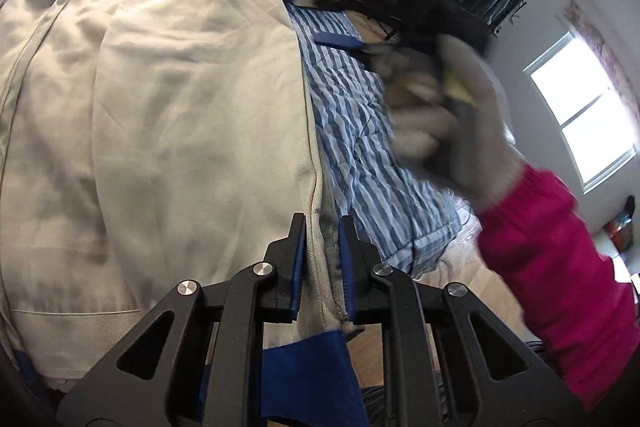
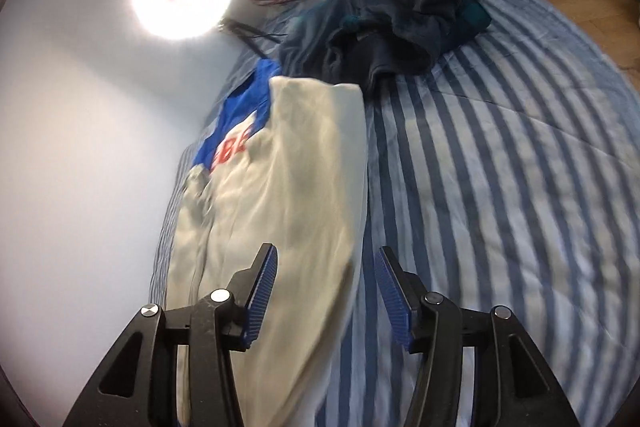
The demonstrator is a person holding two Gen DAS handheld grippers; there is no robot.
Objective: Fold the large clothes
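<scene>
Left wrist: left gripper (image 1: 322, 227) fingers pinched on the cream jacket (image 1: 160, 107) edge, jacket spread on the striped bed (image 1: 360, 131).
Right wrist: right gripper (image 2: 326, 259) fingers wide, gripping nothing, over the jacket's (image 2: 288, 187) edge; dark clothes pile (image 2: 400, 27) beyond.
</scene>
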